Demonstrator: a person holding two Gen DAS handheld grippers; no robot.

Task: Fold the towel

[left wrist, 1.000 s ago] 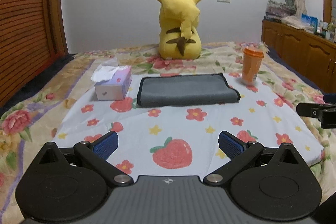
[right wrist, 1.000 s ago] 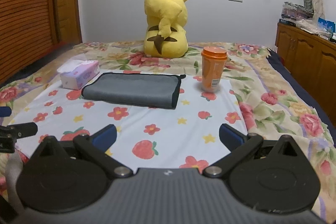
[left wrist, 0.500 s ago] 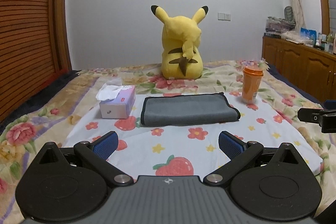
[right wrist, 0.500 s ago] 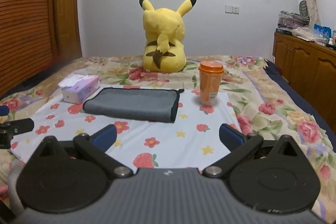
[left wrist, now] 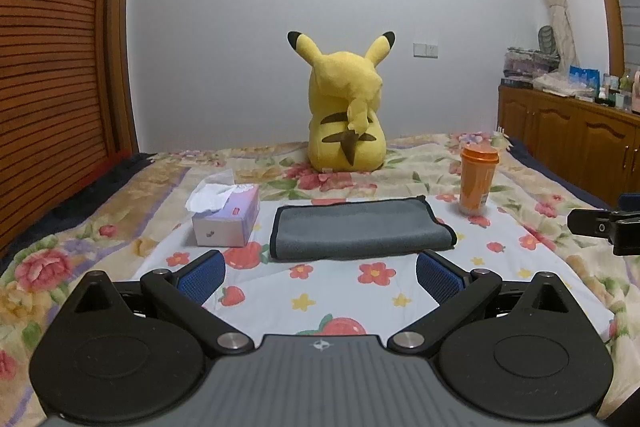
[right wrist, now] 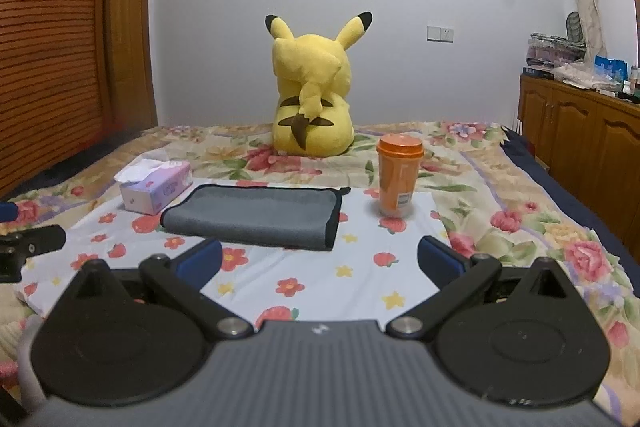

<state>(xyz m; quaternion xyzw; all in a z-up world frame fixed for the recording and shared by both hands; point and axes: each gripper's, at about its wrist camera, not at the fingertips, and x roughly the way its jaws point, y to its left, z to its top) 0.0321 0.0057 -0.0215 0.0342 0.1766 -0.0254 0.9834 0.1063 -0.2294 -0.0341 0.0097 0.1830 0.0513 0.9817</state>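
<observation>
- The tissue box sits just left of the towel, on the flowery sheet. A white tissue sticks out of its top. The small print on the box is too tiny to read.
- The gray towel lies flat on the sheet, folded up, in the middle of the bed. Its long side runs left to right. A dark trim shows along its left and right ends. I cannot tell how many layers are in the fold.
- The yellow plush toy sits behind the towel with its back to us, so its face is hidden.
- The orange cup stands upright to the right of the towel, not touching it.
- The left gripper hangs in front of the towel with its blue pads spread wide, holding nothing.
- The right gripper is spread wide too, and holds nothing. From the left camera only its black tip shows, cut off at the picture's right edge.
</observation>
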